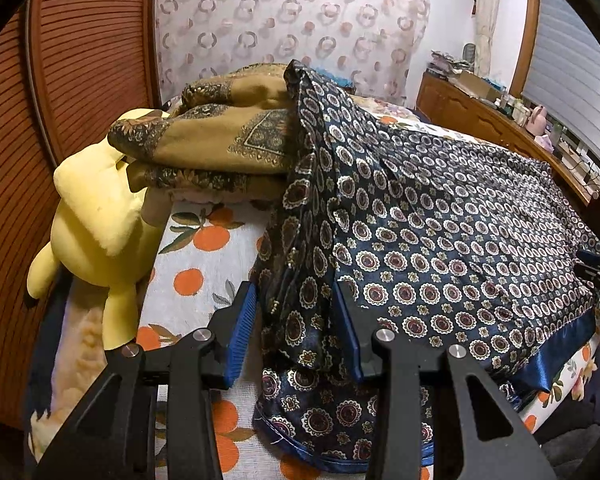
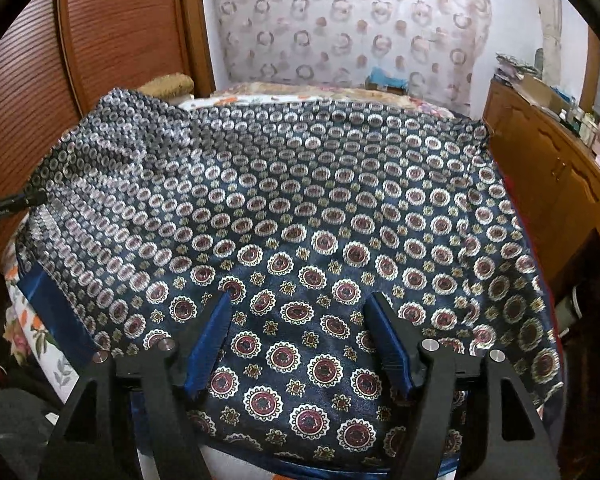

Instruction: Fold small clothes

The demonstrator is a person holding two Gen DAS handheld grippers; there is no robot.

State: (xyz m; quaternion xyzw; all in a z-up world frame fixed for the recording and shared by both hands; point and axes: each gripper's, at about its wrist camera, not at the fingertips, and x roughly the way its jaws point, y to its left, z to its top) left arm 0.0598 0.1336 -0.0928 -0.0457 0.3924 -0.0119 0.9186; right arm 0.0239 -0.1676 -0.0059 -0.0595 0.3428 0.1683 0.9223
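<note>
Navy medallion-print scarf (image 1: 440,232) lay spread across orange-print bedsheet (image 1: 204,272), one edge bunched up against folded tan scarf pile (image 1: 220,140). Left gripper (image 1: 296,320) pinched bunched fold of navy scarf between blue pads. Right gripper (image 2: 300,320) hung over flat cloth, fingers spread wide, nothing clamped. Yellow plush toy (image 1: 100,220) sat beside pile.

Left gripper (image 1: 296,320) pinches a bunched fold of navy patterned scarf (image 1: 440,232).
</note>
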